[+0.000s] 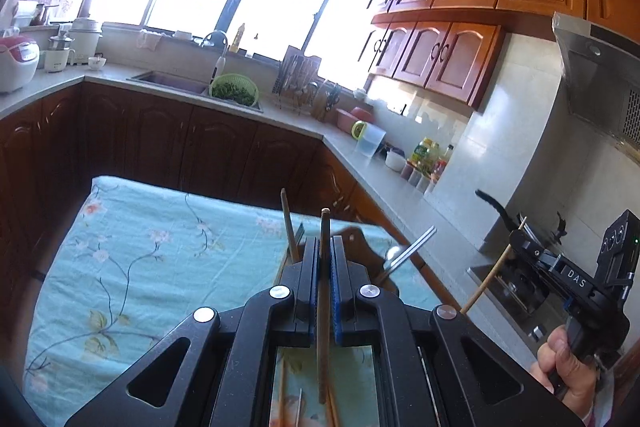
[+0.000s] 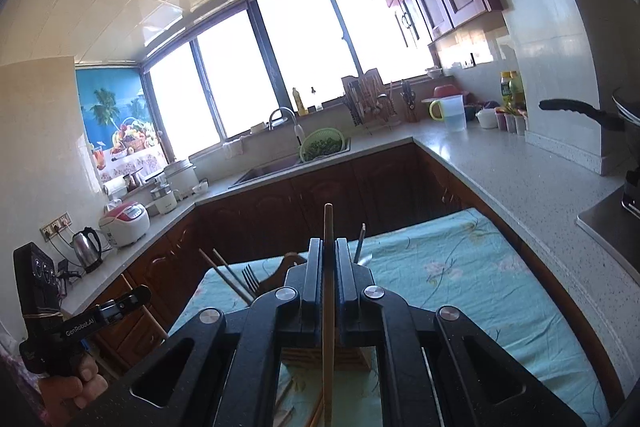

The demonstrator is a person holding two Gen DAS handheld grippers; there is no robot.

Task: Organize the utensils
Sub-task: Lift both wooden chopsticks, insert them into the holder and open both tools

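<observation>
Two chopsticks are pinched upright, one in my left gripper, one in my right gripper, fingers pressed on each, both above the wooden holder on the floral worktop, apparently for slotting in.

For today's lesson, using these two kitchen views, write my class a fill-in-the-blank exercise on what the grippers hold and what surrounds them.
1. Each gripper, left gripper and right gripper, is shut on one wooden ____.
2. The tablecloth has a ____ pattern.
3. The green colander of greens sits by the ____.
4. The forks stand in a holder on the ____.

Missing words: chopstick; floral; sink; table
</observation>
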